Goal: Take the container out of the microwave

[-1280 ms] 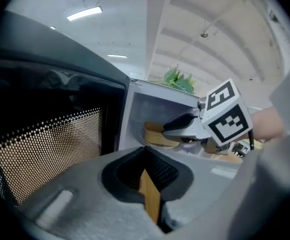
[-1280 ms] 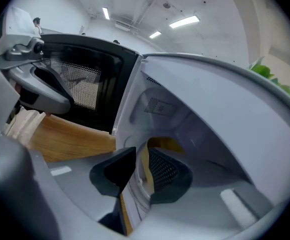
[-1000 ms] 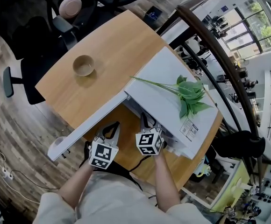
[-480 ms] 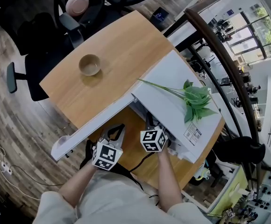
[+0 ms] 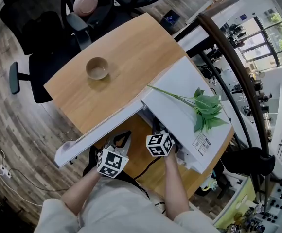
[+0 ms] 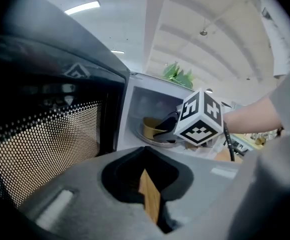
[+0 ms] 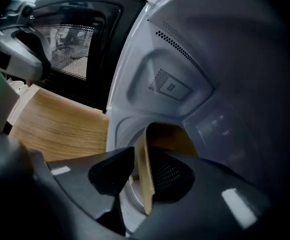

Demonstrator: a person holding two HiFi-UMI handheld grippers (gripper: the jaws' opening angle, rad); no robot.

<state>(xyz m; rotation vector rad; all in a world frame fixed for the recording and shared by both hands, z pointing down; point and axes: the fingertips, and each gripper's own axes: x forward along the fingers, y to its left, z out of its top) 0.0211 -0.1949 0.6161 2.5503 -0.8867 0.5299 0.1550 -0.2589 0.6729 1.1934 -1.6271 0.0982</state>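
The wooden desk [image 5: 126, 47] carries the white microwave [image 5: 180, 96] along the edge nearest you, toward its right corner. An office chair [image 5: 39, 28] stands beyond the desk's far left edge. The microwave door [image 5: 102, 132] is swung wide to your left, out over the desk's near edge. A green plant sprig [image 5: 206, 108] lies across the microwave's top. A small bowl [image 5: 97, 68] sits alone by the desk's left edge, well apart from the microwave.

The container [image 6: 152, 129], a tan cup, is inside the microwave cavity, standing on the glass turntable [image 6: 141, 138].

Your right gripper [image 7: 144, 184] reaches into the cavity. Its jaws have just been opening and stand released, one on each side of the container's near wall, the rim rising between them. I cannot tell whether either pad touches the wall.

Your left gripper [image 6: 149, 199] hangs just in front of the open door, beside your right one. Its jaws are slightly apart and hold nothing; only a strip of desk wood shows through the gap.
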